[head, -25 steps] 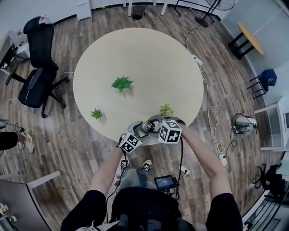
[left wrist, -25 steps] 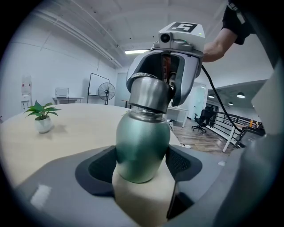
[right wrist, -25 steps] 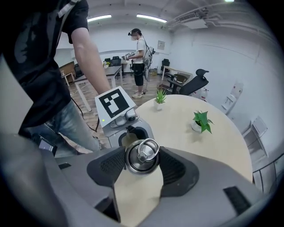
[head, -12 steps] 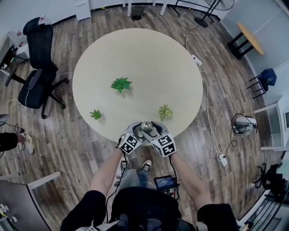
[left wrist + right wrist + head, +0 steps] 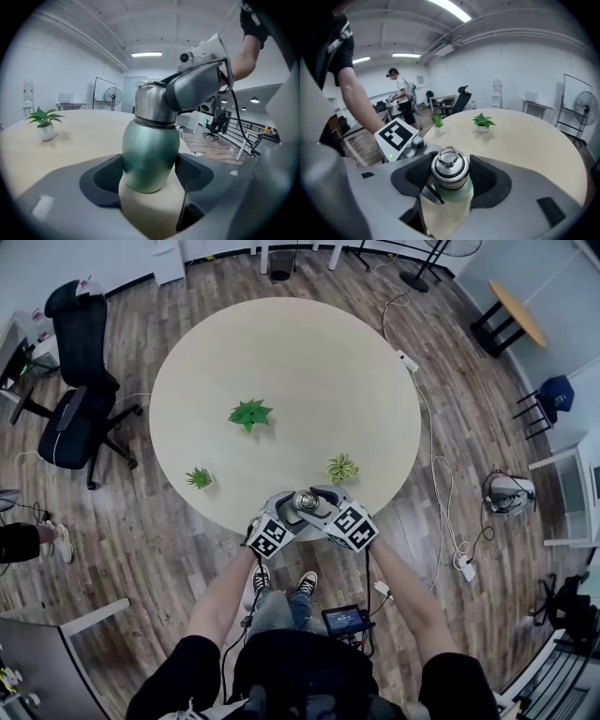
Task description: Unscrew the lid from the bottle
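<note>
Between the left tongs (image 5: pixel 150 174), whose jaws clamp its green body, the bottle (image 5: pixel 150 150) is held upright over the near edge of the surface (image 5: pixel 281 362). Our right tongs (image 5: pixel 449 180), tilted down from the right, have just been closing and now grip the lid (image 5: pixel 449 168); we judge the twist must turn about that upright axis.

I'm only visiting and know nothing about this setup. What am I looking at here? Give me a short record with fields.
Setting: round table with three small potted plants
Object: green bottle, at the table's near edge
Top: metal lid with a ring, on the bottle's neck
Left hand-held gripper: clamped on the bottle's body
Right hand-held gripper: jaws have just been closing, pads against the lid's sides
</note>
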Motion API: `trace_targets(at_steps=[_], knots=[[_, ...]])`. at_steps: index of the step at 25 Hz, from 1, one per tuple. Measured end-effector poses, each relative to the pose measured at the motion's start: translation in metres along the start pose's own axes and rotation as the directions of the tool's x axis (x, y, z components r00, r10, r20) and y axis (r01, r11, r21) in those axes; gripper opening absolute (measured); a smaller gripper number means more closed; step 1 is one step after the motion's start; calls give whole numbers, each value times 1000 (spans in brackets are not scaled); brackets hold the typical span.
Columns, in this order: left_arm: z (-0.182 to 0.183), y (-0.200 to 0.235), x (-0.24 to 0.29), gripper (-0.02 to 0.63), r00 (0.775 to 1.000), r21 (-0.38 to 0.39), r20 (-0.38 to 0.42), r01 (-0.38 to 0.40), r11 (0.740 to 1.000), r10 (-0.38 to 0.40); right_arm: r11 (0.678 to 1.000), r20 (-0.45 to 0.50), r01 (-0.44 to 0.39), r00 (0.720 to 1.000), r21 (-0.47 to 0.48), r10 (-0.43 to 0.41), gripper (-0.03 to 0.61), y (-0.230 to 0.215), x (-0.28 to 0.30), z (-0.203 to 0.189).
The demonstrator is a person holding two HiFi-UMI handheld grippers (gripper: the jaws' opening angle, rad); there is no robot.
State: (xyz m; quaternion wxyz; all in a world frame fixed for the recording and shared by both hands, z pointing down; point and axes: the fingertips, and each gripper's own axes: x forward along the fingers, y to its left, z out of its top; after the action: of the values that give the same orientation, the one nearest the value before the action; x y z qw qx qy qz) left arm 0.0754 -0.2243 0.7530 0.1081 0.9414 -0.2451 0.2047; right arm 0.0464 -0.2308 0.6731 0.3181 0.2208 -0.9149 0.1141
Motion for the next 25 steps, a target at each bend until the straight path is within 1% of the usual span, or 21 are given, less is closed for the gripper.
trace_targets(at_steps=[1,3,4,6,7,8,9,11,13,14,15,17,19,21,25], knots=[[0,0,0,348,1000,0,-1,1,1000,-1,997,-47,-60,997,-53,57,258,2,1,-1],[0,0,0,348,1000,-1,-3,3,1000,-3,973,-155,-173,977,-152,149,258,5,2,-4],[0,0,0,348,1000,-2,-4,4,1000,-4,954,-211,-223,961,-201,180,257,6,2,-5],[0,-1,0,348,1000,-1,-5,4,1000,-4,911,-304,-300,929,-284,212,256,9,-1,-7],[0,-1,-1,348,1000,0,-4,3,1000,-3,897,-325,-319,920,-304,217,256,10,-4,-5],[1,-1,-1,348,1000,0,-3,1,1000,-1,895,-323,-321,921,-309,219,255,9,-6,-3],[1,-1,-1,348,1000,0,-2,0,1000,0,904,-298,-305,930,-299,216,255,8,-8,1],[1,0,-1,348,1000,2,-2,-3,1000,3,943,-197,-233,962,-236,188,255,3,-14,10],[0,0,0,348,1000,2,-2,-3,1000,3,982,-63,-137,990,-128,130,255,-4,-21,20],[0,0,0,350,1000,0,-2,-4,1000,4,994,5,-91,996,-63,92,255,-8,-25,24],[0,0,0,351,1000,-3,-2,-7,1000,7,999,70,-50,996,5,49,255,-11,-31,28],[0,1,-1,354,1000,-13,-1,-17,1000,17,990,174,18,984,140,-43,255,-15,-42,31],[0,3,-3,357,999,-34,0,-37,999,38,968,238,63,964,243,-123,255,-16,-53,30],[2,4,-7,365,998,-59,8,-66,996,67,946,273,100,943,309,-189,255,-15,-63,28],[17,1,-30,360,989,-140,63,-122,983,132,901,307,177,899,397,-311,255,-15,-86,21]])
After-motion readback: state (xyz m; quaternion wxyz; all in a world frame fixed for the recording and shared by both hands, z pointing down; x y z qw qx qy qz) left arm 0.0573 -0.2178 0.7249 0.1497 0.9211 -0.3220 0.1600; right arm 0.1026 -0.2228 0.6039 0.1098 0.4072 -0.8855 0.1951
